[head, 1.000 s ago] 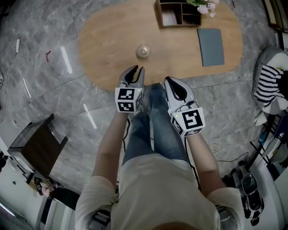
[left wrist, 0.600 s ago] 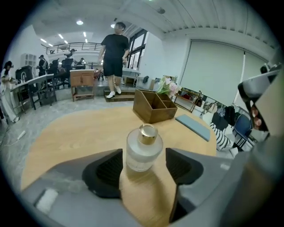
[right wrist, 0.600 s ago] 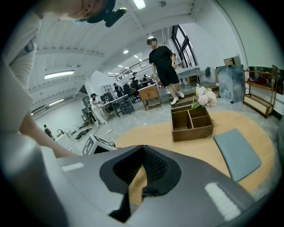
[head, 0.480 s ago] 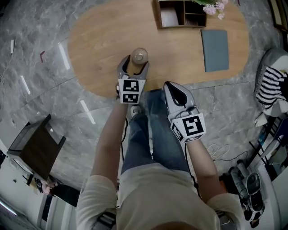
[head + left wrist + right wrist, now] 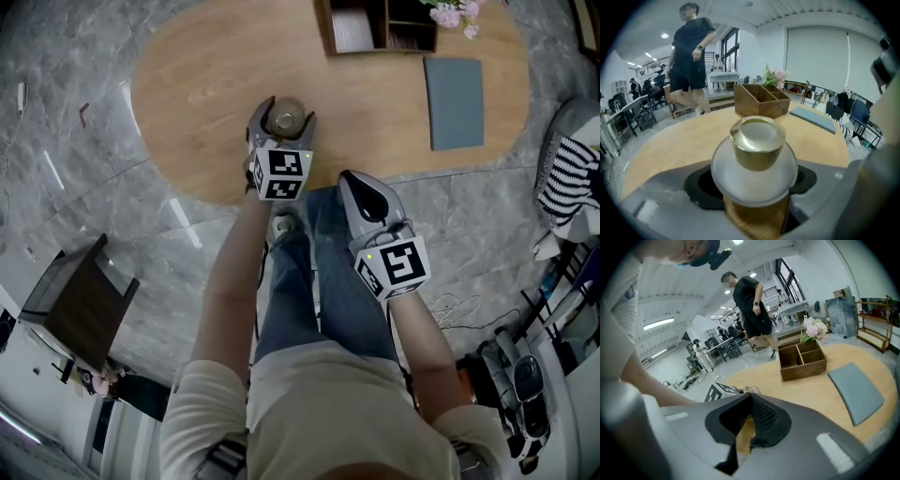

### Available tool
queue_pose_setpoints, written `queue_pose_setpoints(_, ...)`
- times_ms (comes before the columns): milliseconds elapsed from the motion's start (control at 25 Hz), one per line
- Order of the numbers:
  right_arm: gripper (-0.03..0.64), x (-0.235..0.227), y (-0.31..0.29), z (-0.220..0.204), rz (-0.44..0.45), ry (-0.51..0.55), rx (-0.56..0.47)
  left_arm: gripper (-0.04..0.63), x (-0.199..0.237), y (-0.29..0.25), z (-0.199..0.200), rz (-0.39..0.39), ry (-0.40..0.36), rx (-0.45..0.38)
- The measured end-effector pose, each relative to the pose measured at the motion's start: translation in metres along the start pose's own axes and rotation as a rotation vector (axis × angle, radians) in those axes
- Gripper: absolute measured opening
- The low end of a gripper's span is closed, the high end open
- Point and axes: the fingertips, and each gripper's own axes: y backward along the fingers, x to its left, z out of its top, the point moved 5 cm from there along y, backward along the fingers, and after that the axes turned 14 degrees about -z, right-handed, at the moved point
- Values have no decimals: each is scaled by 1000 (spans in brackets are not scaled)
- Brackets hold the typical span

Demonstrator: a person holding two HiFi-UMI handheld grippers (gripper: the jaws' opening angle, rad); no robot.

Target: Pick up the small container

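Near table (image 5: pixel 202 89) edge | small container (image 5: pixel 286 119) btwn L hand-held gripper (image 5: pixel 285 111) jaws, just opened wide | R hand-held gripper (image 5: pixel 352 179) closed, off-table

Small container (image 5: pixel 286 118) sits on table (image 5: pixel 197 84), nr its front edge. Behind & to right of container: divided box (image 5: pixel 380 23) at far edge. Flat pad (image 5: pixel 455 89) further right.
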Motion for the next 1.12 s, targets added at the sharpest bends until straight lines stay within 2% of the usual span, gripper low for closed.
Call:
queue_pose_setpoints(320,0,-6,-3,8,-9,-40,-11,337,2,-5,-2,11,-19,21)
queue_pose_setpoints(640,0,8,13,7,-11,-32,-30,339,-8,4,-5,-60,-19,82)
queue_pose_setpoints(1120,0,52,69,13,-47,2,-131,339,-61,83,-17,-109,-15,46)
